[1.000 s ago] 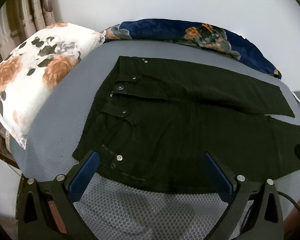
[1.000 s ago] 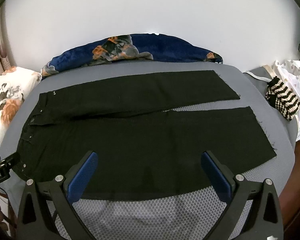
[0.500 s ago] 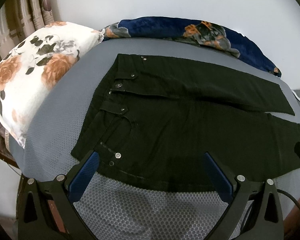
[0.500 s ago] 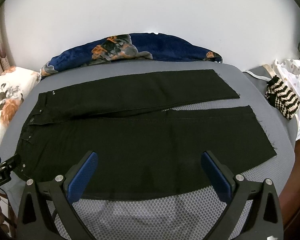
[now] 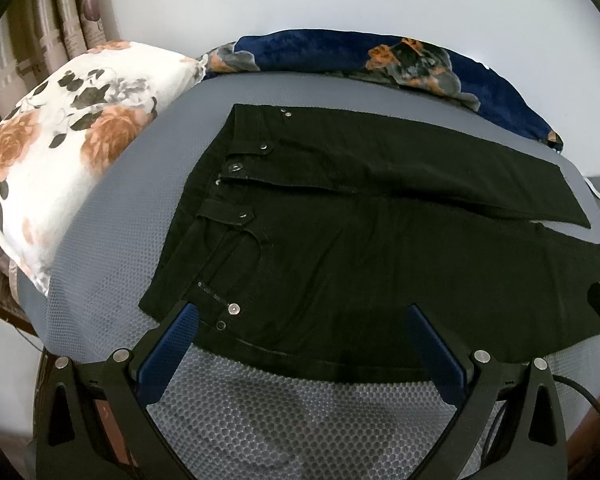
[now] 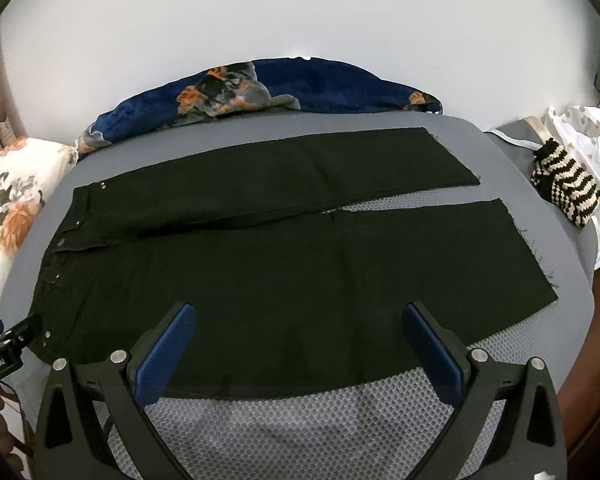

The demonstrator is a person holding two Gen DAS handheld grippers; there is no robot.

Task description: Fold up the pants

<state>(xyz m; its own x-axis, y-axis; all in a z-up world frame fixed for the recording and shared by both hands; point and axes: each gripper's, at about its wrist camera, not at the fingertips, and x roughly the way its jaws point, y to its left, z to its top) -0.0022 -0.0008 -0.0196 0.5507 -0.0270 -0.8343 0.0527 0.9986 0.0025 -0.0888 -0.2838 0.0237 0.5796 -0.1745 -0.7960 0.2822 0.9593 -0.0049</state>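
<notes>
**Both grippers spread wide above the near edge of the pants**

The left gripper (image 5: 300,340) has its blue-padded fingers (image 5: 168,356) spread far apart, holding nothing. It points forward and down at the waist end of the black pants (image 5: 380,248), its tips over the near hem beside the pocket rivets. The right gripper (image 6: 298,340) is posed the same way, fingers (image 6: 432,354) wide and empty, hovering over the near leg of the pants (image 6: 280,272). Whether any tip touches the cloth cannot be told.

The pants lie flat and unfolded on a grey mesh bed cover (image 6: 300,420), waist to the left, legs running right. A floral pillow (image 5: 60,160) sits beyond the waist, a navy floral blanket (image 6: 260,88) along the wall, and a striped knit item (image 6: 564,188) past the leg ends.
</notes>
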